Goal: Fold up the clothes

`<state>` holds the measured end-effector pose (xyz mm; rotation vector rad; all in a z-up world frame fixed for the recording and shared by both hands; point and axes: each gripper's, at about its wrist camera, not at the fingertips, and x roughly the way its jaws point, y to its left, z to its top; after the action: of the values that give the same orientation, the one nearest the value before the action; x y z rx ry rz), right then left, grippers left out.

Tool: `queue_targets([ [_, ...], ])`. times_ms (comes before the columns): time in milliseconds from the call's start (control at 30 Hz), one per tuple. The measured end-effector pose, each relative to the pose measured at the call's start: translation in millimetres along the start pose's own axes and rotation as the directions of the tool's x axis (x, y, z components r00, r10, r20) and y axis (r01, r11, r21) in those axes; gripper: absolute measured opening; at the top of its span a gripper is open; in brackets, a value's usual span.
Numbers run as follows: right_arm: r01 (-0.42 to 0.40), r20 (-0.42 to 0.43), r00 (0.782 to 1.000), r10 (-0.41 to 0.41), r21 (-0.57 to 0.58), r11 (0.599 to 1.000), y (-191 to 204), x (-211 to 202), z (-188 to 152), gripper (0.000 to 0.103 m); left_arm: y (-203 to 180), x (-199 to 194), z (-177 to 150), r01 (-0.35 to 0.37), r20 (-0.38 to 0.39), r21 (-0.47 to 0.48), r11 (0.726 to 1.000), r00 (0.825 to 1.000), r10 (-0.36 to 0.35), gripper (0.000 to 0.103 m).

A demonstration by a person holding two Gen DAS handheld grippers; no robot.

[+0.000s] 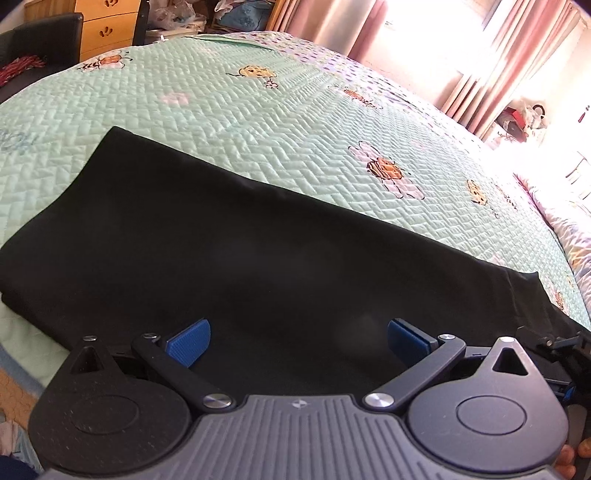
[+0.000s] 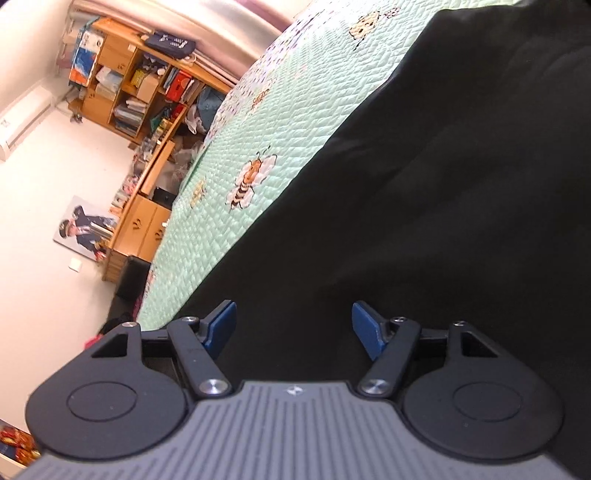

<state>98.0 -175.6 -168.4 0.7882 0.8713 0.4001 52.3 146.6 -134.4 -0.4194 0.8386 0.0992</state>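
A black garment [image 1: 229, 251] lies flat in a long folded band across the mint-green quilted bedspread [image 1: 258, 122]. My left gripper [image 1: 298, 341] is open, its blue pads wide apart just above the garment's near edge, holding nothing. My right gripper [image 2: 293, 326] is open too, over the same black garment [image 2: 424, 206], with nothing between its blue pads. In the right wrist view the view is rolled, so the bedspread [image 2: 258, 129] runs up the left. Part of the other gripper [image 1: 554, 347] shows at the garment's right end in the left wrist view.
Wooden drawers [image 1: 107, 29] and a black chair [image 1: 40, 44] stand beyond the bed's far left side. Pink curtains [image 1: 480, 55] hang at a bright window on the right. A wooden shelf unit [image 2: 140, 85] packed with items stands against the wall.
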Motion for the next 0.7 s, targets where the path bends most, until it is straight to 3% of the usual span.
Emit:
queue_targets([
  [200,0.035,-0.014,0.999,-0.036,-0.050,0.998,10.9,-12.9,-7.9,0.072,3.0,-2.6,-1.5,-0.043,0.008,0.000,0.999,0.999,0.043,0.102],
  [333,-0.020,-0.080,0.997,0.004,-0.201,0.979,33.7,-12.2,-25.3,0.073,6.6,-1.5,-2.2,-0.069,0.010,-0.002,0.998,0.998,0.069,0.102],
  [500,0.010,-0.140,0.988,-0.069,-0.383,0.923,58.9,7.4,-47.0,0.073,15.5,0.6,-2.6,-0.056,0.017,0.005,0.998,0.998,0.056,0.102],
  [600,0.062,-0.131,0.979,-0.154,-0.531,0.845,77.8,17.8,-54.6,0.072,20.7,1.9,-2.5,-0.044,0.018,0.012,0.999,0.999,0.044,0.102],
  [700,0.064,-0.122,0.978,-0.167,-0.589,0.805,89.5,27.2,-55.5,0.067,24.5,3.2,-1.6,-0.035,0.022,0.026,0.999,0.999,0.034,0.102],
])
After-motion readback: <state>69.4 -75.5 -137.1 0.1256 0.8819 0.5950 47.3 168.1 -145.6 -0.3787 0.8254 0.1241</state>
